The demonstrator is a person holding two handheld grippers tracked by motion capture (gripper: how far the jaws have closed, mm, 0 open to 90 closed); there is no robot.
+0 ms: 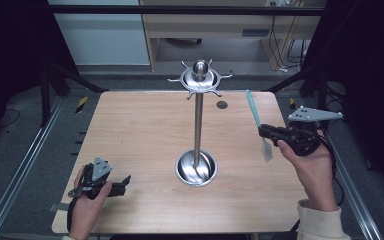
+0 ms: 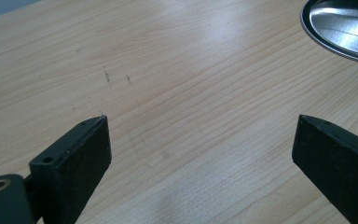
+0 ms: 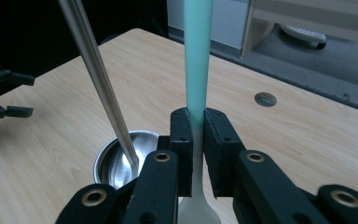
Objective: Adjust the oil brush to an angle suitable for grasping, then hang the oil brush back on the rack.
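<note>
Light wood-grain table (image 1: 130, 130) set on dark grey floor (image 1: 25, 150); small round grommet hole (image 1: 222, 104) seen nr far edge. Black frame struts (image 1: 55, 75) at both sides, metal rails (image 1: 15, 185) along floor. Pale wall panel (image 1: 100, 35) and wooden cabinet (image 1: 205, 25) noted beyond far edge, w/ cables (image 1: 285, 45) hanging at right. Surroundings dim.

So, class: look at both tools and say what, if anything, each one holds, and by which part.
The right tool grips a spatula where its teal handle meets the pale neck. The left tool is open, holding nothing.
</note>
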